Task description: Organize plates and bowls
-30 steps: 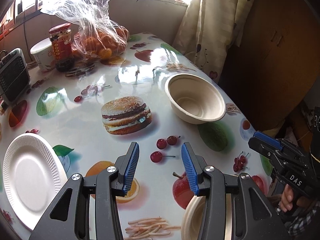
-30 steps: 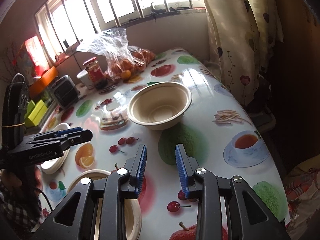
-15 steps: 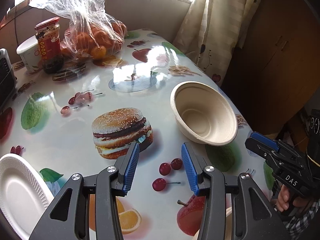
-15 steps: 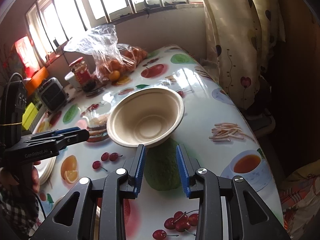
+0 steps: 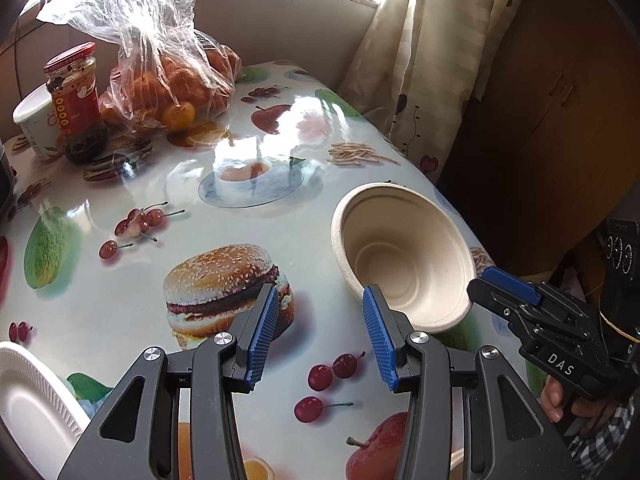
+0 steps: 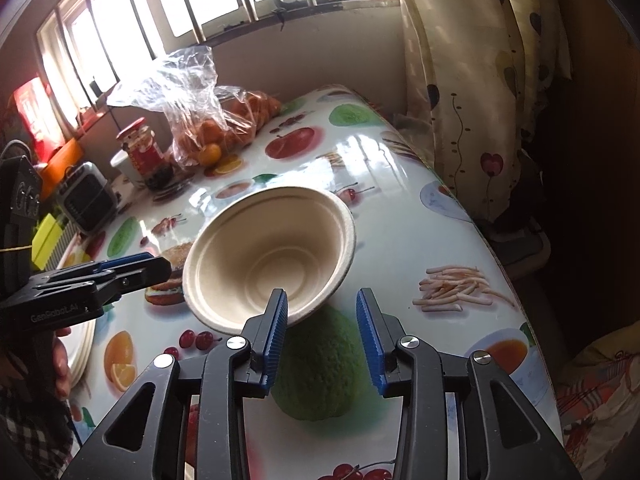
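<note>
While both grippers, the left gripper (image 5: 318,336) and right gripper (image 6: 322,338), hover with jaws apart and empty, the right having just widened, the beige bowl (image 6: 270,254) sits ungrasped, apart from the white plate (image 5: 30,404).

Home dining table (image 5: 120,312), curtain (image 5: 420,60), bagged oranges (image 5: 172,88)

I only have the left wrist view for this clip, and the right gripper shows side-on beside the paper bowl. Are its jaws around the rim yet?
Observer: Not yet. In the right wrist view the right gripper has just been opening its jaws. Nothing is between them, and the near rim of the bowl shows just past one fingertip.
Operator: What is cut off at my left edge, beyond the jar?
Observer: A small dark appliance with a grilled front, standing beside the jar.
</note>
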A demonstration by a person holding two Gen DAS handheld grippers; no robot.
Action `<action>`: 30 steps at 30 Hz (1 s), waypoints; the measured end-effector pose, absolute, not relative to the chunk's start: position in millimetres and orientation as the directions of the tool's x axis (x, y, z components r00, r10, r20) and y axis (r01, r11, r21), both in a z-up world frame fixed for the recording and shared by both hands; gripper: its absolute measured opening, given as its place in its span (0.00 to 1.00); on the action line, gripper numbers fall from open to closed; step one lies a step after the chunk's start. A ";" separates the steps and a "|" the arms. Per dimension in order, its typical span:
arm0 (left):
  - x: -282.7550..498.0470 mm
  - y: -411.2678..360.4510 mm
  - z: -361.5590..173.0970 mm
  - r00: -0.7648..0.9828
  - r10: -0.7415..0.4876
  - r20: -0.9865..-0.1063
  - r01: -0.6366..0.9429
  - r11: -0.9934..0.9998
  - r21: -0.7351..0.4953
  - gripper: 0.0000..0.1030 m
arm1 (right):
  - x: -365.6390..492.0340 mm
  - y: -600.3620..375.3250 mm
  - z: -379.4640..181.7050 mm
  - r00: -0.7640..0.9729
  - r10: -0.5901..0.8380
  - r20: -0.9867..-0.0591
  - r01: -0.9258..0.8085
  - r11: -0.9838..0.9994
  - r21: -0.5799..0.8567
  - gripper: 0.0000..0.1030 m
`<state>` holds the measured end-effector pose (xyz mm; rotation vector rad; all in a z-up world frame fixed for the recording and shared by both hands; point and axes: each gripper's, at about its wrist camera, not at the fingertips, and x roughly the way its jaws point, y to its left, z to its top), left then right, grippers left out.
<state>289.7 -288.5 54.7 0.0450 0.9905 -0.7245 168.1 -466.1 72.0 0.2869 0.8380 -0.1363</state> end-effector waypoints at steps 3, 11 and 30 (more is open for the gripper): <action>291.0 -293.7 54.1 0.335 -0.532 -0.778 0.579 0.767 -0.276 0.44 | 172.5 -466.5 70.3 0.660 -0.005 -0.751 0.229 0.954 0.195 0.34; 295.4 -299.8 50.3 0.329 -0.528 -0.783 0.579 0.768 -0.275 0.44 | 178.5 -467.7 67.1 0.655 -0.007 -0.756 0.232 0.954 0.192 0.34; 299.5 -305.9 47.1 0.323 -0.532 -0.783 0.575 0.767 -0.284 0.31 | 185.1 -464.6 61.7 0.655 0.002 -0.755 0.224 0.954 0.197 0.29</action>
